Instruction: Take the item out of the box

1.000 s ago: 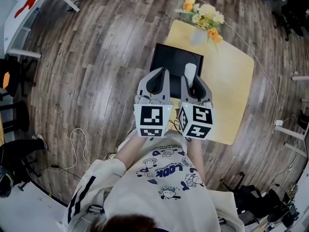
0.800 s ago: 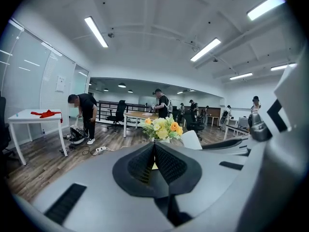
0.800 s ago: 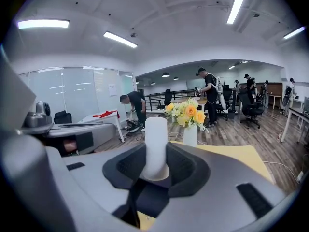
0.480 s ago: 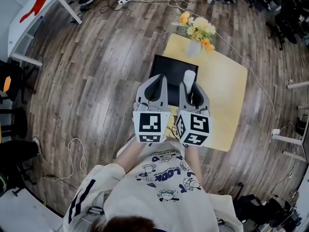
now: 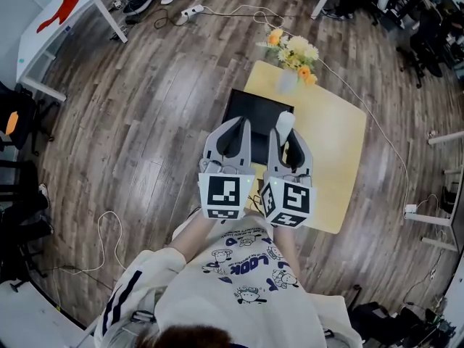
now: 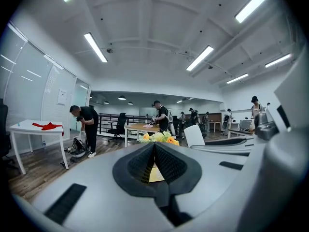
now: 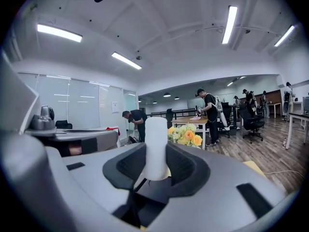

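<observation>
A black box (image 5: 254,106) lies on the yellow table (image 5: 341,133). In the head view my right gripper (image 5: 286,132) hangs over the box's right part, shut on a white cylinder-shaped item (image 5: 285,119) that sticks out beyond its fingertips. The right gripper view has the white item (image 7: 156,146) upright between the dark pads of the right gripper (image 7: 157,168). Beside it, over the box's left part, is my left gripper (image 5: 235,130). The left gripper view shows the pads of the left gripper (image 6: 154,162) pressed together with nothing between them.
A vase of yellow and orange flowers (image 5: 290,55) stands at the table's far corner behind the box. Cables (image 5: 217,9) run over the wooden floor beyond it. Desks, chairs and several people stand across the room (image 6: 82,129).
The head view has drawn back, so table and box look smaller and lower. Both grippers stay side by side over the box, the right one still holding the white item.
</observation>
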Demonstrator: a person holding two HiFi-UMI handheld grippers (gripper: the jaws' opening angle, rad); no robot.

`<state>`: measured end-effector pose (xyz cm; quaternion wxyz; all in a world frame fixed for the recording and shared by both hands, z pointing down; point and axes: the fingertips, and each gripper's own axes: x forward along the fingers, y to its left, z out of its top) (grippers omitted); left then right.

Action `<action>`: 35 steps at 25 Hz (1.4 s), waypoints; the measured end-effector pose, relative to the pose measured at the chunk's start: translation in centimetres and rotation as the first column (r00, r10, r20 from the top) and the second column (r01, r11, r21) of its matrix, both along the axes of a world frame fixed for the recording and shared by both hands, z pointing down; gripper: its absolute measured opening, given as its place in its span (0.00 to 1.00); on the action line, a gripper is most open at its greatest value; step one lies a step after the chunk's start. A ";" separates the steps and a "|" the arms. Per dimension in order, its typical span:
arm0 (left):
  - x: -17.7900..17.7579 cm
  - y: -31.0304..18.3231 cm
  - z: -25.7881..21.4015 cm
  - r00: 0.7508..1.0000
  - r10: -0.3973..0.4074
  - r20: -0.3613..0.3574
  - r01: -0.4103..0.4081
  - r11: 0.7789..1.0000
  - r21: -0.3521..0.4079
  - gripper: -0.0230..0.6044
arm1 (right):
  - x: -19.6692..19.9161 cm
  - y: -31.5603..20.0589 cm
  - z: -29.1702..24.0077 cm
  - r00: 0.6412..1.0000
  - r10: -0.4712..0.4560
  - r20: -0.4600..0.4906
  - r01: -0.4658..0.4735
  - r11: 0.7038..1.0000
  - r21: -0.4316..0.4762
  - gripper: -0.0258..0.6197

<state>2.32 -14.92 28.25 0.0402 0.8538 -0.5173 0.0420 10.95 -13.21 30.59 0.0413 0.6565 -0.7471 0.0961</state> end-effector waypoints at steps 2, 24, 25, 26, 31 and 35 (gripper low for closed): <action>0.1 0.4 -0.3 1.000 0.000 0.002 0.000 1.000 0.015 0.06 | 0.0 0.4 -0.3 1.000 -0.003 -0.001 0.003 1.000 0.016 0.26; -0.2 2.1 -1.2 0.999 -0.035 0.016 0.034 0.998 0.053 0.06 | 0.0 1.8 -2.2 1.000 -0.015 0.001 0.015 0.993 0.116 0.26; -0.2 2.2 -1.2 0.999 -0.035 0.016 0.034 0.998 0.052 0.06 | 0.0 1.8 -2.2 1.000 -0.016 0.000 0.016 0.993 0.116 0.26; -0.2 2.2 -1.2 0.999 -0.035 0.016 0.034 0.998 0.052 0.06 | 0.0 1.9 -2.2 1.000 -0.017 0.000 0.017 0.993 0.116 0.26; 0.0 2.2 -1.1 0.999 -0.032 0.014 0.031 0.998 0.052 0.06 | 0.0 1.8 -2.0 1.000 -0.018 -0.002 0.018 0.994 0.109 0.26; 0.1 2.3 -1.1 0.999 -0.029 0.013 0.028 0.998 0.052 0.06 | -0.1 1.8 -2.0 1.000 -0.018 -0.003 0.018 0.994 0.110 0.26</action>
